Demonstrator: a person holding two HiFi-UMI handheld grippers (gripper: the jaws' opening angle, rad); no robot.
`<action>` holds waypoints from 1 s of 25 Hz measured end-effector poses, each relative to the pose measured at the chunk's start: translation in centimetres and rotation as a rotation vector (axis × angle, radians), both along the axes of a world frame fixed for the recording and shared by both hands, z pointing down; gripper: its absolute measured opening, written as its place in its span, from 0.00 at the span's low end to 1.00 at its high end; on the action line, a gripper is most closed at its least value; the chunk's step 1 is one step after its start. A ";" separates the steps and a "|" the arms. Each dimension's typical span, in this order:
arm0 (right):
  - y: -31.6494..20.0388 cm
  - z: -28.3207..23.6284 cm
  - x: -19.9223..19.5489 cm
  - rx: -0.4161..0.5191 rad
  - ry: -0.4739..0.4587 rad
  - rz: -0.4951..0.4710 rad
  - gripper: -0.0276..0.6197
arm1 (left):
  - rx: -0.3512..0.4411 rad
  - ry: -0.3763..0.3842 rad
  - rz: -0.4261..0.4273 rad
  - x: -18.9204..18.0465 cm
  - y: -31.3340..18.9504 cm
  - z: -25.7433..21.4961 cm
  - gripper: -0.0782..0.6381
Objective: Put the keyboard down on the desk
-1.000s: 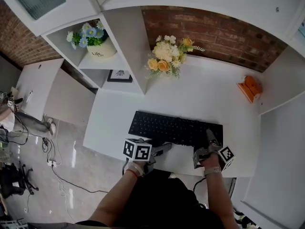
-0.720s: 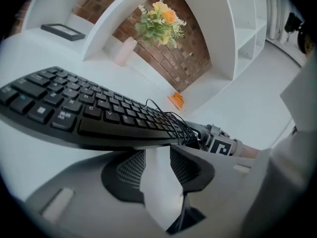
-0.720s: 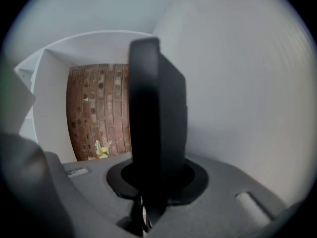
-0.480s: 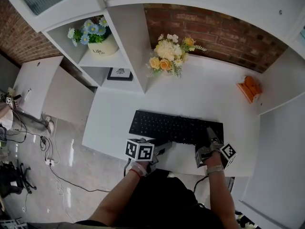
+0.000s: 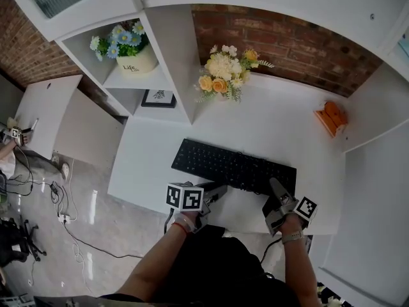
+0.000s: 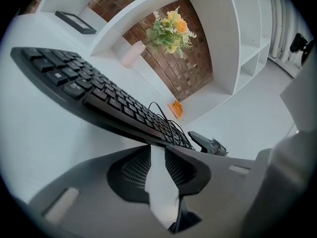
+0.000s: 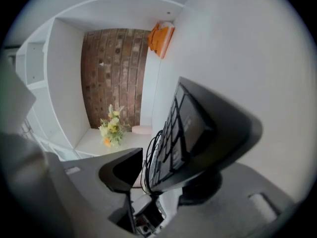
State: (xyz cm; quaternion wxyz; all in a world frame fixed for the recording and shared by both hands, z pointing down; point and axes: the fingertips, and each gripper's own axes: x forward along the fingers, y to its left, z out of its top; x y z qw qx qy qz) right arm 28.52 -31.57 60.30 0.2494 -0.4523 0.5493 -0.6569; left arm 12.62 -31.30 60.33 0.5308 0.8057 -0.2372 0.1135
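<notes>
A black keyboard (image 5: pixel 233 165) lies flat on the white desk (image 5: pixel 160 152), slanted a little, with its black cable (image 6: pixel 159 114) curling off the far side. My left gripper (image 5: pixel 217 190) is at the middle of the keyboard's front edge. In the left gripper view its jaws (image 6: pixel 157 148) have just been closing to a narrow slit; only white desk shows between them, and the keyboard (image 6: pixel 99 95) crosses just beyond the tips. My right gripper (image 5: pixel 276 189) is at the keyboard's right end. Its jaws (image 7: pixel 178 145) have just been opening and stand wide around that end (image 7: pixel 181 128) without pinching it.
A bouquet (image 5: pixel 225 74) stands at the back against the brick wall. An orange object (image 5: pixel 330 117) sits at the back right. White shelves on the left hold a pot of blue flowers (image 5: pixel 128 53) and a picture frame (image 5: pixel 158 98). The desk's front edge runs just under both grippers.
My right gripper has drawn back toward the desk's front edge and rolled. The keyboard now lies a little farther back and more slanted. My left gripper has stayed put.
</notes>
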 end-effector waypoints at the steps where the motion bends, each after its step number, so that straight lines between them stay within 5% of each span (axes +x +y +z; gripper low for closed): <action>1: 0.5 0.0 -0.2 0.006 0.024 -0.045 0.36 | -0.002 -0.006 0.003 0.0 0.1 0.1 0.23; 11: 4.7 1.2 -1.9 0.026 0.315 -0.452 0.32 | -0.041 -0.053 0.006 0.1 0.7 1.5 0.18; 14: 5.1 1.7 -1.7 0.019 0.346 -0.462 0.20 | -0.062 -0.063 0.002 0.1 0.8 1.8 0.17; 25: 5.8 2.4 -1.3 -0.019 0.288 -0.394 0.13 | -0.160 -0.088 -0.017 0.1 1.2 2.7 0.11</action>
